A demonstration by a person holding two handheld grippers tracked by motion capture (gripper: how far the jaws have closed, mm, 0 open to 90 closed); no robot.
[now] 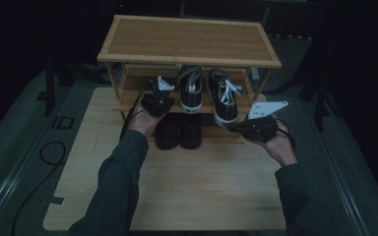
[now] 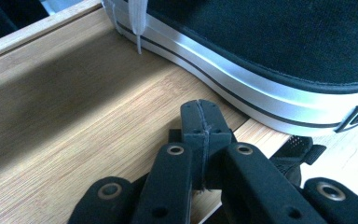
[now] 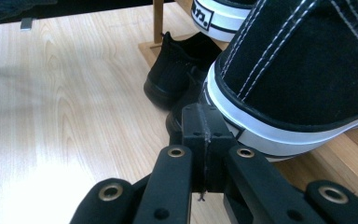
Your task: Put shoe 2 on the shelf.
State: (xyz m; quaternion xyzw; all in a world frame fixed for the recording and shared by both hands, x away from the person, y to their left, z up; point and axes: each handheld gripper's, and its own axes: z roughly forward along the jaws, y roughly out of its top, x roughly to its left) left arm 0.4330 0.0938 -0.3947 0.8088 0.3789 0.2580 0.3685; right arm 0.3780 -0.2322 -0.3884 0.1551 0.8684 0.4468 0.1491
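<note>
**Nudging sneakers on the rack: slips to watch for**

Hovering at the middle shelf (image 1: 128, 101), both grippers are closed on nothing, jaws pressed flat together. The left gripper (image 2: 200, 121) sits just beside the left sneaker (image 1: 191, 88); the right gripper (image 3: 201, 128) is at the heel of the right sneaker (image 1: 222, 96), which overhangs the shelf edge. A push with closed jaws could likely tip that sneaker off onto the black shoes (image 1: 179, 132) below. Loose laces (image 2: 137, 18) might snag a jaw. Opening too late would shove rather than grasp.
</note>
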